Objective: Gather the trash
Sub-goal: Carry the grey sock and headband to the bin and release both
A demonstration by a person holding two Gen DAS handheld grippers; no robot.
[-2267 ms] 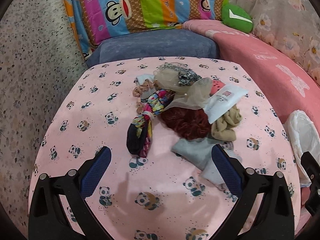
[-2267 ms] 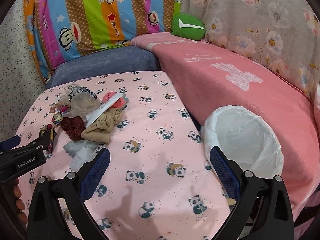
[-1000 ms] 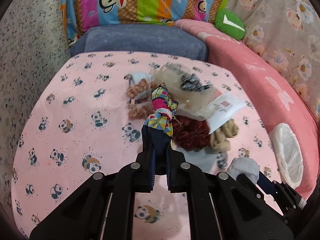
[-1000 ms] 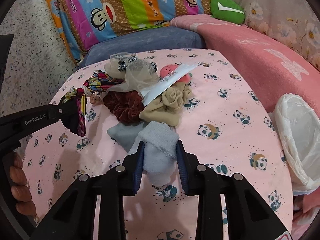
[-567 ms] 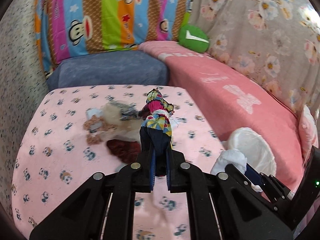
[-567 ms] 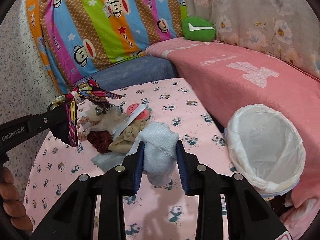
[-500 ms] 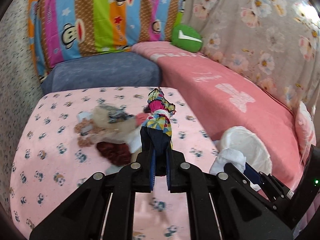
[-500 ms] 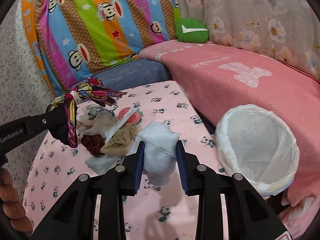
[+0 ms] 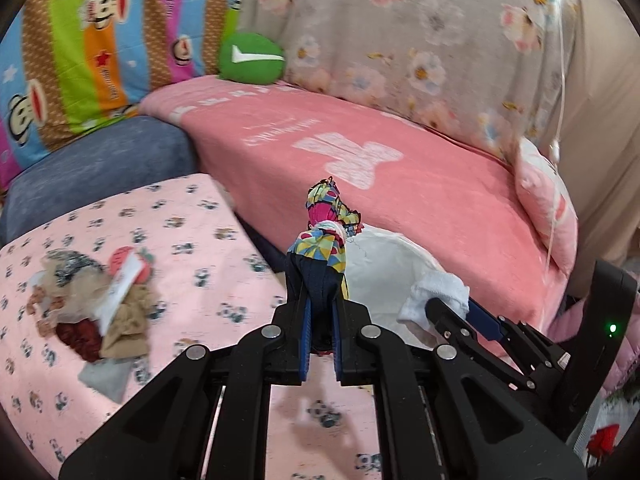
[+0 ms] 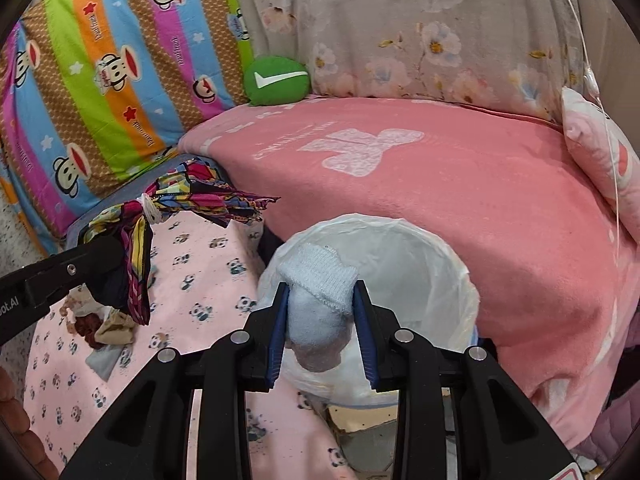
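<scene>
My left gripper [image 9: 319,308] is shut on a multicoloured fabric bow [image 9: 322,252] and holds it in the air beside the white-lined trash bin [image 9: 384,272]. The bow also shows in the right wrist view [image 10: 188,204]. My right gripper [image 10: 320,306] is shut on a pale blue sock [image 10: 318,300] just in front of the bin [image 10: 424,276], above its near rim. The sock also shows in the left wrist view [image 9: 438,294]. A pile of scrunchies and rags [image 9: 100,308] lies on the panda-print table [image 9: 208,264].
A pink-covered sofa [image 10: 440,168] runs behind and right of the bin. A blue cushion [image 9: 100,168], a striped monkey pillow [image 10: 100,64] and a green round cushion [image 10: 276,80] lie at the back. The bin stands between table and sofa.
Both grippers have swung right, away from the pile and up to the bin, each still holding its item. The bin is now much closer in both views.
</scene>
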